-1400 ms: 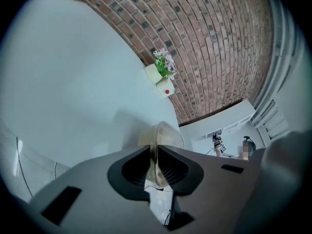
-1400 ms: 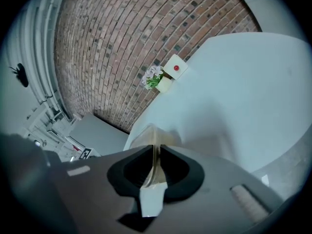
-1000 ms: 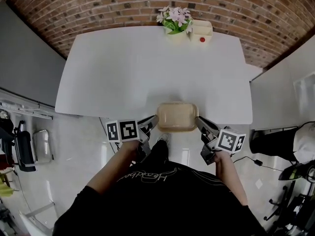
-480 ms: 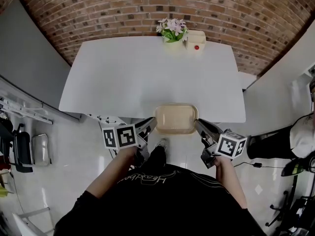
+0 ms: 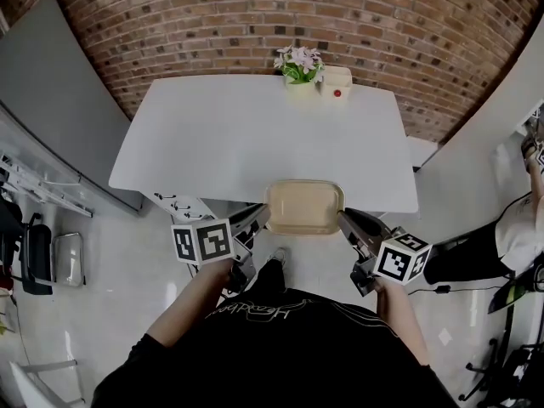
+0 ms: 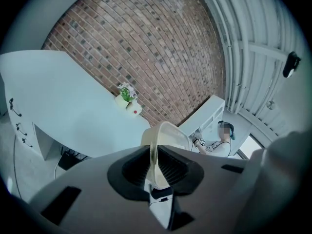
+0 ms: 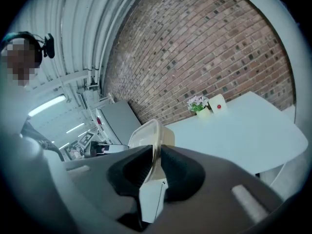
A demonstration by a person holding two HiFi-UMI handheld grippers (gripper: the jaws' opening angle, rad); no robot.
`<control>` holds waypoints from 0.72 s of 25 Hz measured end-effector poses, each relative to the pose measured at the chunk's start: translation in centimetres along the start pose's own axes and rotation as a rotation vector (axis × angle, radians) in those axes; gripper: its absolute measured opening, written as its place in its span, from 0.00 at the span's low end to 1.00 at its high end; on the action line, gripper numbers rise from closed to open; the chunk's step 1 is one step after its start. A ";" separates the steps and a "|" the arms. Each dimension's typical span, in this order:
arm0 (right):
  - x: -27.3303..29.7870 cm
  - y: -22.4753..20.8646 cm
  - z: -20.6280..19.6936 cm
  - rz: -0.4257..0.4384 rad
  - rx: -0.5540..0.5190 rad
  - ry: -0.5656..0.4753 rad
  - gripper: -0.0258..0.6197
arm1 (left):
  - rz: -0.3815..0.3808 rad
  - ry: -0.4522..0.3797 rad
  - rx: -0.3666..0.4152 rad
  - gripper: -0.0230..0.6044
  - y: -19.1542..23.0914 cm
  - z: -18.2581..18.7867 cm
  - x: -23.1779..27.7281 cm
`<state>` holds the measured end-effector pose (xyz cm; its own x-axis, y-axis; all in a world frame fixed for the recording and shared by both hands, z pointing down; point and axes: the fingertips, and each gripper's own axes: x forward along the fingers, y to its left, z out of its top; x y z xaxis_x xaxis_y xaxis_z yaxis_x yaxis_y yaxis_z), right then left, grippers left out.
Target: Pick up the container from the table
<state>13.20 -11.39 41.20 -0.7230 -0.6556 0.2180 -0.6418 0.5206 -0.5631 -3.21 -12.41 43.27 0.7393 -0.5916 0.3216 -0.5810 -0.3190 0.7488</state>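
Your left gripper (image 5: 259,217) pinches the left rim of the beige plastic container (image 5: 303,207), jaws pressed on it. Your right gripper (image 5: 344,219) has the right rim between its pads, and its jaws are opening slightly. The container hangs between them at the near edge of the white table (image 5: 246,143), clear of the top. That tabletop is bare save for a pot of pink flowers (image 5: 298,60) and a small cream box with a red dot (image 5: 337,81), side by side at the far edge against the brick wall (image 5: 255,19). A grey partition (image 5: 51,92) stands to your left and glossy pale floor (image 5: 119,253) lies below.
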 end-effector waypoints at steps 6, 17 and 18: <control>-2.5 2.8 1.6 0.023 -0.047 -0.078 0.13 | -0.002 -0.060 0.120 0.12 -3.1 1.0 -2.3; -5.4 6.2 2.3 0.058 -0.060 -0.166 0.13 | -0.030 -0.114 0.202 0.12 -6.8 0.5 -5.2; -5.6 6.5 2.4 0.065 -0.056 -0.173 0.13 | -0.042 -0.122 0.204 0.12 -7.3 0.4 -5.5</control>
<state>13.69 -5.67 34.40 -0.7116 -0.7015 0.0396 -0.6120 0.5912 -0.5253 -3.18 -7.19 35.83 0.7249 -0.6558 0.2105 -0.6164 -0.4813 0.6232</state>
